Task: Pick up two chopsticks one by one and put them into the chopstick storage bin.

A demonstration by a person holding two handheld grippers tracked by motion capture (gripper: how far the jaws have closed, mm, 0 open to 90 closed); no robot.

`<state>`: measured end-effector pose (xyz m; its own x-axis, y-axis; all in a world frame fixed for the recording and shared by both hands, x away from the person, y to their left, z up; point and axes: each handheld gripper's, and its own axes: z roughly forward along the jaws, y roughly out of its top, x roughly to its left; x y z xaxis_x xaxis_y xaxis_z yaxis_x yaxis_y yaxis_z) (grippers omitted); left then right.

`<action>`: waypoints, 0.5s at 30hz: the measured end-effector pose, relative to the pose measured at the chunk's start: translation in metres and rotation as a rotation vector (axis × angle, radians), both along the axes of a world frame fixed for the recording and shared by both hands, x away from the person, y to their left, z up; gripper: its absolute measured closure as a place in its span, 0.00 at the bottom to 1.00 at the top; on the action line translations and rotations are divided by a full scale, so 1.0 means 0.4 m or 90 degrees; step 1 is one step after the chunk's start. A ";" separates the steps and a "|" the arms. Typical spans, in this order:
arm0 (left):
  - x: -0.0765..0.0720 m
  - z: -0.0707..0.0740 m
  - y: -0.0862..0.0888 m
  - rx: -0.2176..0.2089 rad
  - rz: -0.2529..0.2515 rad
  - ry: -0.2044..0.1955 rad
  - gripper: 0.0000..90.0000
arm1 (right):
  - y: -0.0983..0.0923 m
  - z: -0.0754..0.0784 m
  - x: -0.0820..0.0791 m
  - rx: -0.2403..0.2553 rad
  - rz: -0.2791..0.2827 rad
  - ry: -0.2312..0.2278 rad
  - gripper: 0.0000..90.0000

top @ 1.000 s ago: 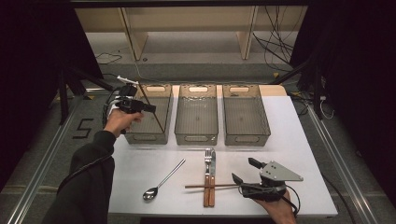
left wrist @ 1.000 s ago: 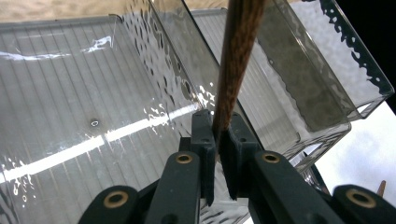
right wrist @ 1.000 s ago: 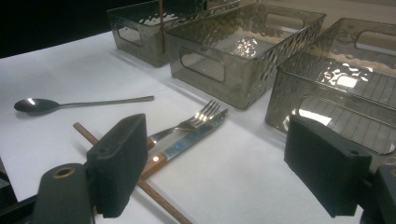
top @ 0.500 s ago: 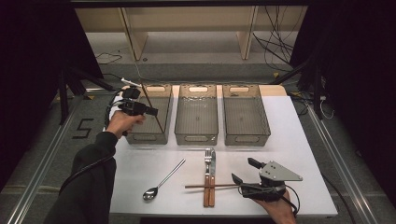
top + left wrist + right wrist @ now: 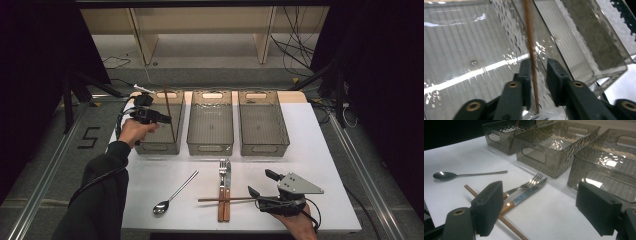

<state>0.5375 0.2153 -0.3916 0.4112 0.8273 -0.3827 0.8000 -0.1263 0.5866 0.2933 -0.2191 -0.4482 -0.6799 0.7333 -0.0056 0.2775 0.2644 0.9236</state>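
Observation:
My left gripper [image 5: 167,120] hangs over the left clear bin [image 5: 159,146]. A thin brown chopstick [image 5: 170,112] stands steeply in that bin, its lower end near the front wall. In the left gripper view the chopstick [image 5: 530,45] runs between the jaws of my left gripper [image 5: 539,72]. They have just been opening, and a gap shows beside the stick. My right gripper [image 5: 261,182] rests open near the table's front edge. It sits at the end of a second chopstick [image 5: 220,200], which lies under a fork [image 5: 223,167] and a knife [image 5: 228,186].
A middle bin [image 5: 210,146] and a right bin [image 5: 264,148] stand in a row beside the left one. A spoon [image 5: 175,192] lies on the white table [image 5: 330,165] left of the fork. A low shelf stands beyond the table's far edge.
The top of the chopstick in the left bin has swung to the right, so it now stands steeper. The right gripper has not moved.

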 end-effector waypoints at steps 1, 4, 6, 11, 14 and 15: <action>0.001 0.000 0.000 0.002 0.008 0.000 0.70 | -0.001 0.000 0.000 0.000 0.000 0.000 0.25; 0.000 0.001 0.006 0.009 0.033 -0.005 0.63 | -0.002 0.000 -0.001 0.000 -0.001 0.001 0.25; -0.001 0.004 0.010 0.013 0.046 -0.005 0.52 | -0.002 0.000 -0.001 0.002 -0.002 0.001 0.25; -0.015 0.016 0.011 0.014 0.047 -0.016 0.39 | -0.002 0.000 0.000 0.001 -0.003 0.001 0.25; -0.033 0.028 0.007 -0.002 0.037 -0.029 0.35 | -0.002 0.000 0.001 0.000 0.000 0.001 0.25; -0.040 0.033 0.006 -0.003 0.031 -0.033 0.34 | -0.002 0.000 0.001 -0.001 -0.001 0.001 0.25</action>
